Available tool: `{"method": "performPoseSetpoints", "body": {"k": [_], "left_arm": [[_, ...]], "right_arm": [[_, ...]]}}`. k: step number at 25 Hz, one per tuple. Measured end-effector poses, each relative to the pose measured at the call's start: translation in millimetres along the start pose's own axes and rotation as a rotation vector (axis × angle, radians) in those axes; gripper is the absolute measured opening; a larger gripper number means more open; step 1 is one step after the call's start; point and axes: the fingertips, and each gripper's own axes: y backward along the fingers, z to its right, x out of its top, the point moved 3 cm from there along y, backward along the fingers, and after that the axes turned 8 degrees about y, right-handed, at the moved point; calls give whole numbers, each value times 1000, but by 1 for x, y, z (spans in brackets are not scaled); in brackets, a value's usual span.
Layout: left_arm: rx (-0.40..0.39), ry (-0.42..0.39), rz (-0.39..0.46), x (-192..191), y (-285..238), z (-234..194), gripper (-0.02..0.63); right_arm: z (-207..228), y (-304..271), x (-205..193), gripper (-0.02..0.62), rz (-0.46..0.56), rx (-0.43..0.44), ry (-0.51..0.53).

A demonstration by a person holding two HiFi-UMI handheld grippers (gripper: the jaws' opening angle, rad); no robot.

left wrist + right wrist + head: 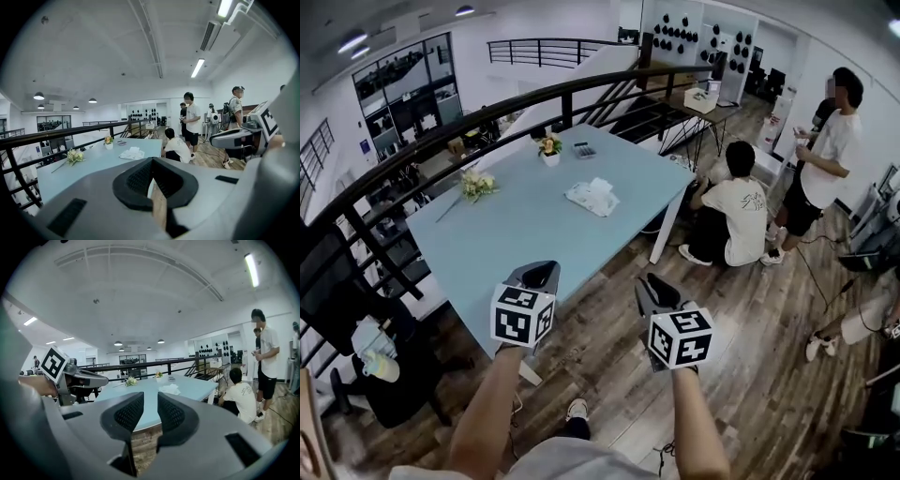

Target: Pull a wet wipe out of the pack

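The wet wipe pack (592, 197) is a white, flat packet with a tuft of wipe on top. It lies on the light blue table (502, 239), toward the far right side, and shows small in the left gripper view (131, 153) and the right gripper view (169, 389). Both grippers hang in the air before the table's near corner, well short of the pack. My left gripper (539, 275) (152, 161) has its pads together and holds nothing. My right gripper (661, 289) (150, 399) stands open with a narrow gap and nothing between its fingers.
A small flower pot (549, 147), a dark flat device (584, 150) and a loose flower bunch (476, 185) sit on the table. A black railing (441, 131) runs behind it. One person crouches (736, 211) and another stands (825, 159) at the right. A black chair (384, 375) stands at the left.
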Motion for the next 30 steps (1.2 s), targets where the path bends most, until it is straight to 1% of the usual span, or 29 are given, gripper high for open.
{"method": "performPoseSetpoints", "body": {"k": [8,11,13,19,21,28,30], "left_arm": [[-22,-8,-7,23,-47,-42,-6],[-37,-11,-14,25,-62,-53,-6],[-47,-13,-14,27,-69,-58,-6],[-69,-30,-28,30,-92,-73,-6],[-70,-36,-29,31,-96,-76,-6],[-72,-38,-25,37,-103,-86,-6],[-67,-38,-27,37,-105,-90,-6]], "right_arm": [[10,-62,18,98,-2,-13,-14],[11,-80,20,101,0,-22,-20],[11,-89,23,126,6,-31,-24],[12,-120,24,146,-4,-33,-38],[10,-128,25,156,-8,-25,-40],[10,-138,28,163,-12,-33,-46],[10,-142,29,201,-12,-27,-55]]}}
